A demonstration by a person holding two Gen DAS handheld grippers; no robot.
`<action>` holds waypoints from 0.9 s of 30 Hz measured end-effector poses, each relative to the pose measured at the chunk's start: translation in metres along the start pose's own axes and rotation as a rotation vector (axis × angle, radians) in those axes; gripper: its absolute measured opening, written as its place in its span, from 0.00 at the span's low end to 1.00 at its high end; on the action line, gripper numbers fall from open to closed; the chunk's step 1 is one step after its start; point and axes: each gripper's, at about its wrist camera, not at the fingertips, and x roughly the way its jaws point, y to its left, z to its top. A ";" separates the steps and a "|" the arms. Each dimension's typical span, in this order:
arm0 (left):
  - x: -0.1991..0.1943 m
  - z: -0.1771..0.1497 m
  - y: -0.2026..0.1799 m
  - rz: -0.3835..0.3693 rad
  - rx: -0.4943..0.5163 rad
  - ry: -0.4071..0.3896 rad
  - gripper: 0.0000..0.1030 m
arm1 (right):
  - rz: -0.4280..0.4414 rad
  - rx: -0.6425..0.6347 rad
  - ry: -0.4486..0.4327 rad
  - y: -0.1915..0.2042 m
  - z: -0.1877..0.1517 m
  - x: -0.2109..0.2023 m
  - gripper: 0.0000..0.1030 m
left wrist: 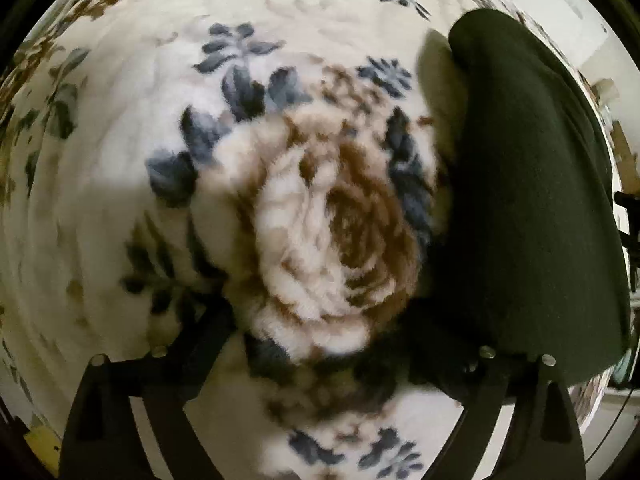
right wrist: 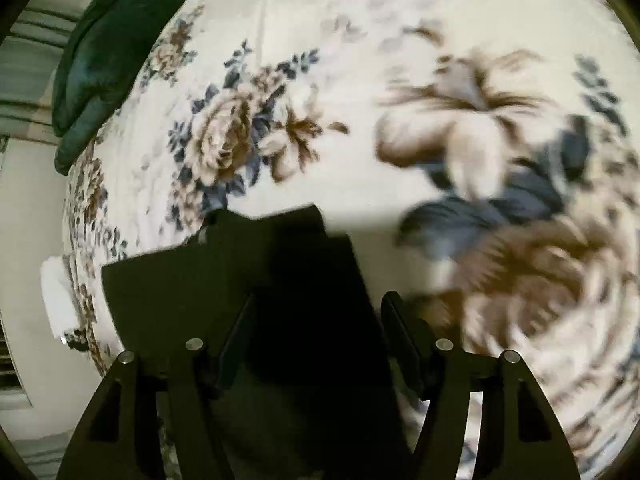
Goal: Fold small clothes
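While my left hand-held gripper (left wrist: 320,344) gapes empty over the blanket (left wrist: 120,200), my right hand-held gripper (right wrist: 320,336) straddles the dark cloth (right wrist: 280,280), fingers apart.

At your two o'clock, the folded garment (left wrist: 532,184) is plain dark green. Beneath it, the fleece blanket (left wrist: 120,208) is cream, printed with brown-and-tan roses and slate-blue leaves. At your ten o'clock, a teal-green cloth (right wrist: 96,60) is unpatterned.

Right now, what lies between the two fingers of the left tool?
Only the flowered blanket, seen in the left wrist view; the dark garment lies to their right.
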 end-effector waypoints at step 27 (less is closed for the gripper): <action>-0.066 0.039 -0.061 0.093 0.092 -0.095 0.94 | -0.011 0.088 0.140 -0.043 -0.099 -0.029 0.56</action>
